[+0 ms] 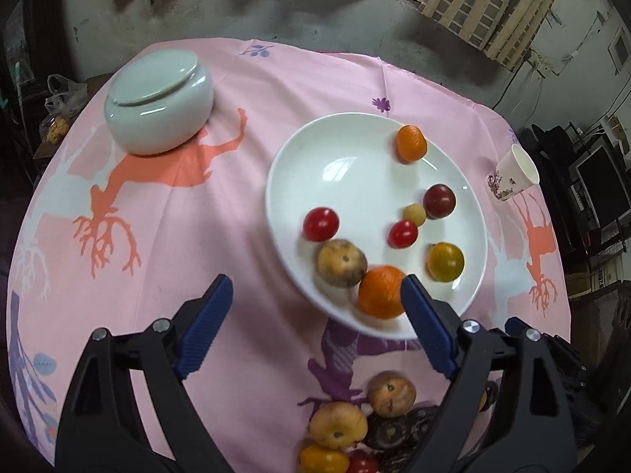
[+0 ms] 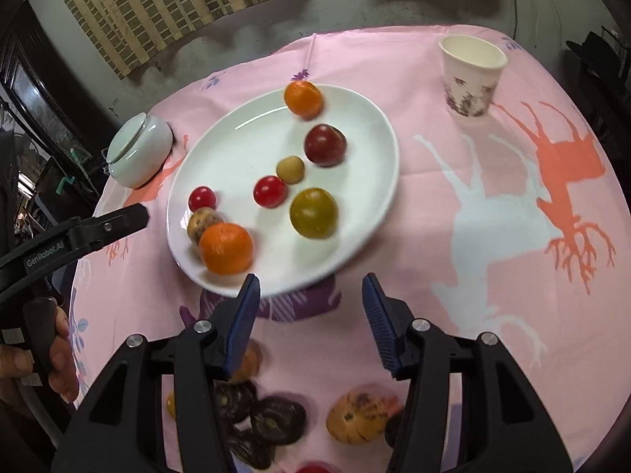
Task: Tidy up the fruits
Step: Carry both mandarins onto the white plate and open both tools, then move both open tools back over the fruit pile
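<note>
The only writing that can be read is "GenRobot.AI" on the black side of the left gripper [image 2: 118,220], seen from the right wrist view at the left edge; a person's hand [image 2: 55,349] holds its handle below.

The left gripper [image 1: 315,291] points steeply down at the near rim of the white plate [image 1: 299,157]; its blue jaws stand wide apart and hold nothing; the large orange [image 1: 380,291] lies just beside its right finger, on the plate. The right gripper [image 2: 311,287] also points down, in front of the plate's near edge; its jaws are released, with only the pink tablecloth [image 2: 434,205] between them.

On the plate, beyond the grippers, lie a small orange [image 1: 411,142], a dark red fruit [image 1: 439,201], two red tomatoes [image 1: 320,224], a yellow-green fruit [image 1: 445,262] and a brown fruit [image 1: 341,263]. More loose fruits [image 2: 357,418] lie on the cloth below the right gripper's fingers; they are blurred. A paper cup [image 2: 471,75] stands far right; a lidded pale jar [image 1: 157,100] far left.
</note>
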Demonstrator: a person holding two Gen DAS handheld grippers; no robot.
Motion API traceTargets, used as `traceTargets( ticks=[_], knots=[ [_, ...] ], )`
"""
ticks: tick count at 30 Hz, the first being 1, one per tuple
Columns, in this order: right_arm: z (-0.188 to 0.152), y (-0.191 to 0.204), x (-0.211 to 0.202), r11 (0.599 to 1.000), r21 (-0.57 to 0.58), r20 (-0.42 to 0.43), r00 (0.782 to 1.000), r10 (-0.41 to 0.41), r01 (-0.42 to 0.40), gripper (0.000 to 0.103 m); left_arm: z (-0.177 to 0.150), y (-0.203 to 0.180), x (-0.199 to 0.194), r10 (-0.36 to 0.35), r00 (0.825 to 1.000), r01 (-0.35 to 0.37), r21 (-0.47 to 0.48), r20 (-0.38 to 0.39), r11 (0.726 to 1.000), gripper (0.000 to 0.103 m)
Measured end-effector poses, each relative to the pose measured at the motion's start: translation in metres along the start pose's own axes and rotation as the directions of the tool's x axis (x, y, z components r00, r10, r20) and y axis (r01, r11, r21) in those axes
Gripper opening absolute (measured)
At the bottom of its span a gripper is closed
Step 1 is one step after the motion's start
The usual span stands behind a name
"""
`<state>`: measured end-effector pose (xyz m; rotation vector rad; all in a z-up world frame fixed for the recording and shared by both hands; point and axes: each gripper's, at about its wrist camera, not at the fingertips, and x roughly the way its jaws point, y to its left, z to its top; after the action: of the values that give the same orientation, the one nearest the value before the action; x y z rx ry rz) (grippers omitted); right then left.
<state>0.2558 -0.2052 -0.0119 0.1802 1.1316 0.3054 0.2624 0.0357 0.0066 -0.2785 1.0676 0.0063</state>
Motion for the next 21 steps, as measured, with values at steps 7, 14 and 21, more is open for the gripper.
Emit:
traceTargets(
  ticks=[7, 14, 21],
  knots=[
    [-0.065, -0.03, -0.031, 0.995, 0.085, -0.058, 0.998, -0.038, 0.043, 0.061, -0.068, 0.035, -0.016, 0.052, 0.996, -0.056, -0.052, -0.079, 0.997, 0.089],
    [-0.123, -0.033, -0.046, 0.99, 0.123, -0.11, 0.993, -0.048, 0.061, 0.062, -0.133, 0.047, -0.032, 0.058, 0.986, -0.072, -0.084, -0.156, 0.994, 0.089],
    [-0.147, -0.019, -0.059, 0.994, 0.106, -0.122, 0.992, -0.011, 0.024, 0.063, -0.164, 0.043, -0.049, 0.055, 0.984, -0.069, -0.077, -0.171, 0.995, 0.09]
  ],
)
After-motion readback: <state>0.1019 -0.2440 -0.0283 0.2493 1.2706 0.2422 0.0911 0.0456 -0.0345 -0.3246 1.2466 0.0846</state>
